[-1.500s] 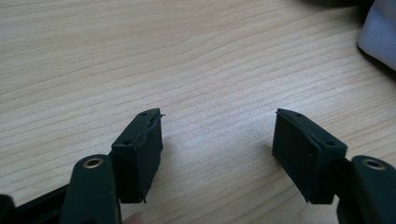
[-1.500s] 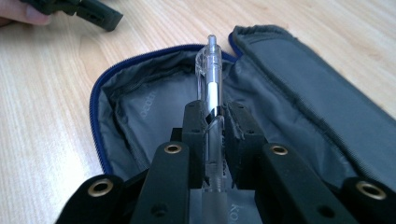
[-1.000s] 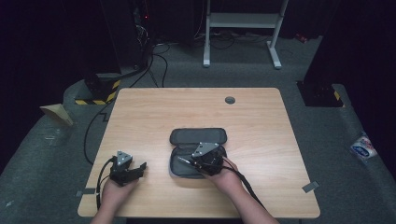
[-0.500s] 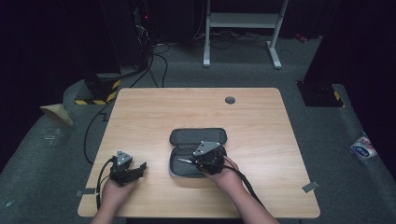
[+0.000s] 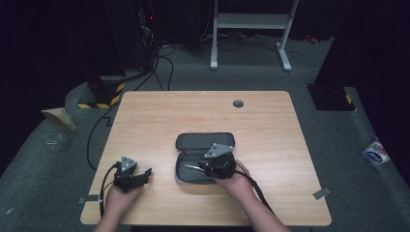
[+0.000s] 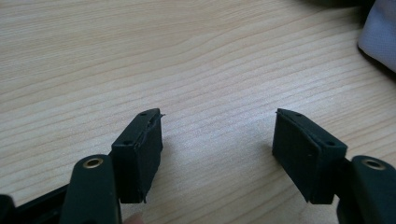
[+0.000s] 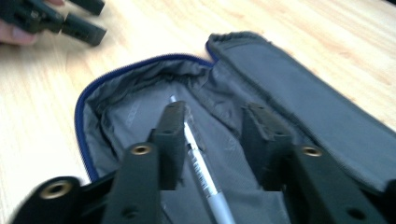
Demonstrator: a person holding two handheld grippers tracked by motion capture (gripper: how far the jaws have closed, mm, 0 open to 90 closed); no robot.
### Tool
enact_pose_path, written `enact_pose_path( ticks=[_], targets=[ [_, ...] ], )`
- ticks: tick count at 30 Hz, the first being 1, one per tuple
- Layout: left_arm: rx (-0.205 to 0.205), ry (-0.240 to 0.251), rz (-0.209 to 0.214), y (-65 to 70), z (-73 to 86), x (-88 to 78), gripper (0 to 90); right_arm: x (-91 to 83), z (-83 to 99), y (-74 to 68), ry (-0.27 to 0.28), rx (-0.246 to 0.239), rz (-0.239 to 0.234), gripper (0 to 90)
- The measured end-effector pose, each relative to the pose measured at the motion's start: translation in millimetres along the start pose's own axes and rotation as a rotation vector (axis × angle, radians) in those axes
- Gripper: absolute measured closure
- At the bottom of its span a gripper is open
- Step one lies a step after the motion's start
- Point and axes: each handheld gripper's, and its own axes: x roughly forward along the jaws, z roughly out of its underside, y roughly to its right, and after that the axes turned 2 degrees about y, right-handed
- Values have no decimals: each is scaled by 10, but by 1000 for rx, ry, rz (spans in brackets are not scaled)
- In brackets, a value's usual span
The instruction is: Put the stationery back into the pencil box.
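Wooden table, light grain, with a small round grommet near its far edge. On the near half of the table lies an open grey pencil case, zipped apart and spread flat: lid flap toward the far side, tray half toward the person; in the right gripper view its blue zipper edge runs around the grey lining. The right gripper hangs low over the tray half of the case, held by the right hand. Its jaws have just been opening and now stand apart at a moderate gap; a white pen lies inside the case between them, right beside the left pad as seen in that view, with the other pad clear of it. Grip not pressing. The left gripper sits near the table's near left corner, well apart from the case, jaws wide over bare wood, nothing between them.
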Motion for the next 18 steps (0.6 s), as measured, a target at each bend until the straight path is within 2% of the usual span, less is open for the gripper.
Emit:
enact_pose_path(
  ticks=[5,7,11,14,18],
  targets=[
    [0,0,0,0,0,0,333,-30,-19,8,45,14,26,445],
    [0,0,0,0,0,0,333,-49,-24,24,72,21,10,406],
    [0,0,0,0,0,0,333,-109,-36,69,114,69,-33,327],
    [0,0,0,0,0,0,333,-144,-46,83,134,79,-25,244],
    [0,0,0,0,0,0,333,-179,-56,109,154,101,-27,185]
  ],
)
